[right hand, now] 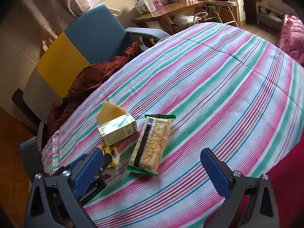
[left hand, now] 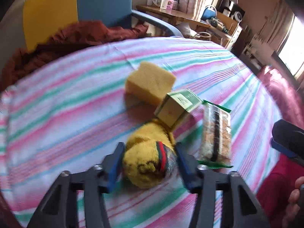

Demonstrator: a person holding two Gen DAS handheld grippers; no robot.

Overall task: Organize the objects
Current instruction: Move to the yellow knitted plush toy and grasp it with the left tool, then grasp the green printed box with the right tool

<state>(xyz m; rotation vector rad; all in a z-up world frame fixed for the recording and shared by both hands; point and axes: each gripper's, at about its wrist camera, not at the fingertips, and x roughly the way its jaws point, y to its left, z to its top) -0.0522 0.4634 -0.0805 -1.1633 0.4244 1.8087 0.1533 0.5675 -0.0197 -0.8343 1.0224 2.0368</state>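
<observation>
Yellow knit sock, rolled into a ball w/ red & green stripes, sits right between the jaws of my left gripper. Both blue pads are up against its sides, so I'm squeezing the sock. The pic is a bit blurry tho.

All the stuff lies on a bed w/ a striped blanket, pink, green & white. A small green box lies tipped just behind the sock, touching it. Behind the box is a yellow sponge. A cracker pack in clear wrap w/ green ends lies just beside the box & sock, on the right in my left view.

My right gripper hangs over the blanket near the cracker pack. Its jaws are wide apart w/ nothing in them. In my right view the left gripper's tip shows down by the sock, which is mostly hidden there.

Past the bed is a blue & yellow chair w/ a brown-red cloth on it. A wood desk w/ boxes stands farther back.
</observation>
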